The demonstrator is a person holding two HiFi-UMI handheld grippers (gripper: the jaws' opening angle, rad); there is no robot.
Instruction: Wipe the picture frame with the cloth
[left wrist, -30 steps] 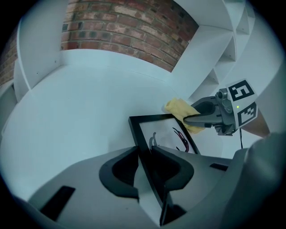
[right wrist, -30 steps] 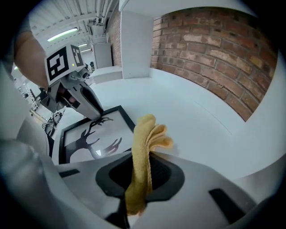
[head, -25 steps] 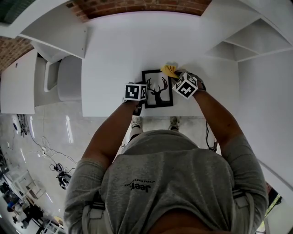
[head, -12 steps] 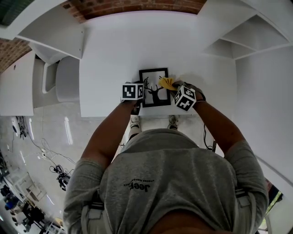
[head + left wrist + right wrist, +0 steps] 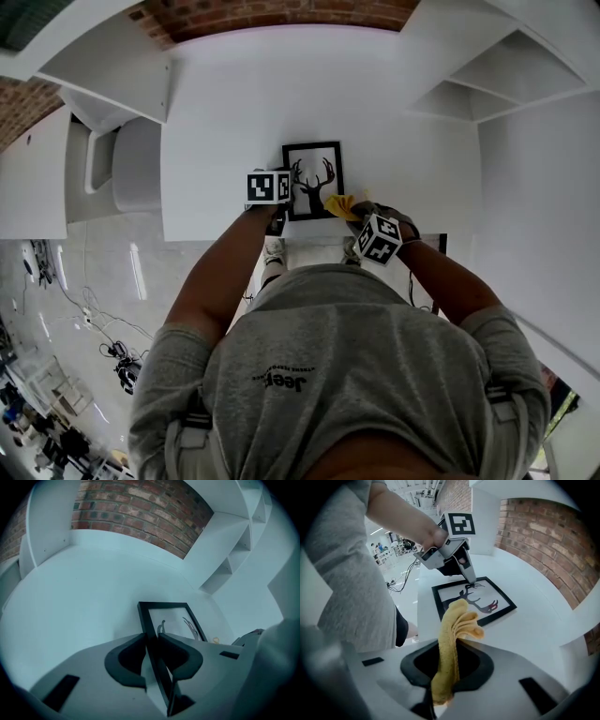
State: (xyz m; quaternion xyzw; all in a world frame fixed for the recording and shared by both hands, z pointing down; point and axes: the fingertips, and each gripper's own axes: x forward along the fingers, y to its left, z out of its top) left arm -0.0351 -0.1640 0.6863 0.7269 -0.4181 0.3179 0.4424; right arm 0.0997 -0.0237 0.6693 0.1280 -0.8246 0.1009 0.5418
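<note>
A black picture frame (image 5: 313,180) with a deer-antler print lies on the white table (image 5: 234,112) near its front edge. My left gripper (image 5: 285,194) is shut on the frame's left rail (image 5: 146,625), with the rail pinched between both pads. My right gripper (image 5: 355,213) is shut on a folded yellow cloth (image 5: 338,205), which sticks out past the jaws (image 5: 457,625). The cloth hangs just off the frame's near right corner, over the table's front edge. In the right gripper view the frame (image 5: 473,599) lies ahead with the left gripper (image 5: 461,569) on it.
White shelving (image 5: 506,84) stands at the right and a white cabinet with a rounded seat (image 5: 131,169) at the left. A brick wall (image 5: 281,11) backs the table. The floor and the person's feet (image 5: 276,251) show below the table's front edge.
My right gripper has carried the cloth from the frame's far right corner down along its right side to its near right corner. The left gripper has stayed on the frame.
</note>
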